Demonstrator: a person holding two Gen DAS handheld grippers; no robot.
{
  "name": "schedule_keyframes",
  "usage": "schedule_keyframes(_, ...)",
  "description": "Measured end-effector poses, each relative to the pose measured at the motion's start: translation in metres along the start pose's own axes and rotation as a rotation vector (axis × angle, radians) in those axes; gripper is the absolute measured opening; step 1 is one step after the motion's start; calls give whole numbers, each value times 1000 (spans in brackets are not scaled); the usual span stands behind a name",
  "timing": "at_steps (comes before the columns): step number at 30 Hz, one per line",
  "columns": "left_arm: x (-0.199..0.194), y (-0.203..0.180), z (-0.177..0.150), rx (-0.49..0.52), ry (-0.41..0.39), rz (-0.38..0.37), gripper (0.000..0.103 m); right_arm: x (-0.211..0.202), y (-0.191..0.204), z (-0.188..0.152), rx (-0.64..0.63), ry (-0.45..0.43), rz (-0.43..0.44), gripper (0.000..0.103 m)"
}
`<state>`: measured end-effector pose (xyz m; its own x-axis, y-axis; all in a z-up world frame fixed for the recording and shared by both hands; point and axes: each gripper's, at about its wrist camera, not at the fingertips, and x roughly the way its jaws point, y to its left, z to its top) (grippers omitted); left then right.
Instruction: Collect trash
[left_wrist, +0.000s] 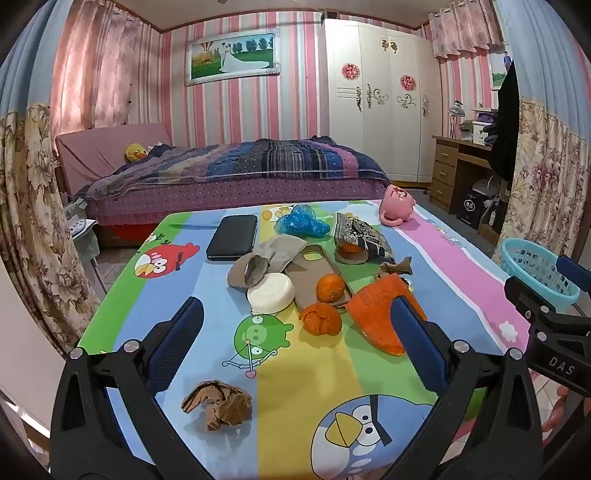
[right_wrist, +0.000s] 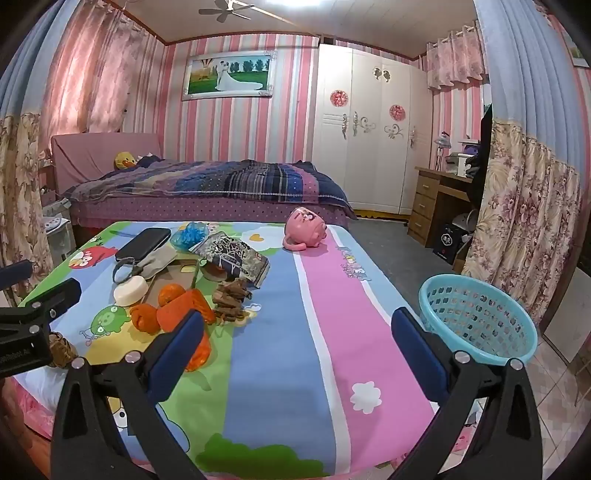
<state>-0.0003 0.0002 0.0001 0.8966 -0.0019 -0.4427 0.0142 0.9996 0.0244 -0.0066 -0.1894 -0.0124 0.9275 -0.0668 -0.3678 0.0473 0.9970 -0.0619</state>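
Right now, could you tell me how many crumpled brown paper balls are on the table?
2: one crumpled brown paper ball at the near edge, another crumpled brown paper beside the printed snack bag. Clutter may hide more.

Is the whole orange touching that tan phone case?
Touching. In the left wrist view the whole orange sits on the tan phone case, overlapping its near right edge with no cloth between them.

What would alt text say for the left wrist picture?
An open, empty gripper hovers over a cartoon tablecloth strewn with crumpled brown paper, orange peel, a phone and a toppled pink mug. A blue basket sits right; a bed behind.
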Motion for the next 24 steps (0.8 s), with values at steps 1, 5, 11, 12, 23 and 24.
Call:
schedule_keyframes(1, 0, 0, 0, 1, 1, 1, 98, 0, 0, 0, -2, -3, -1, 99)
schedule_keyframes(5, 0, 0, 0, 3, -1, 1, 98, -1, -1, 1, -1, -6, -2, 99)
schedule_keyframes(11, -1, 1, 0, -4, -7, -7, 98, -1, -1, 0, -1, -7, -3, 99)
schedule_keyframes(12, -1, 1, 0, -4, -5, -8, 98, -1, -1, 0, 1, -7, -2, 99)
schedule_keyframes(23, -2, 2, 1, -6, -7, -8, 98, -2, -6, 4, 14, -9, -10, 99)
schedule_keyframes(24, -2, 2, 1, -6, -7, -9, 98, -3, -6, 3, 15, -13, -11, 99)
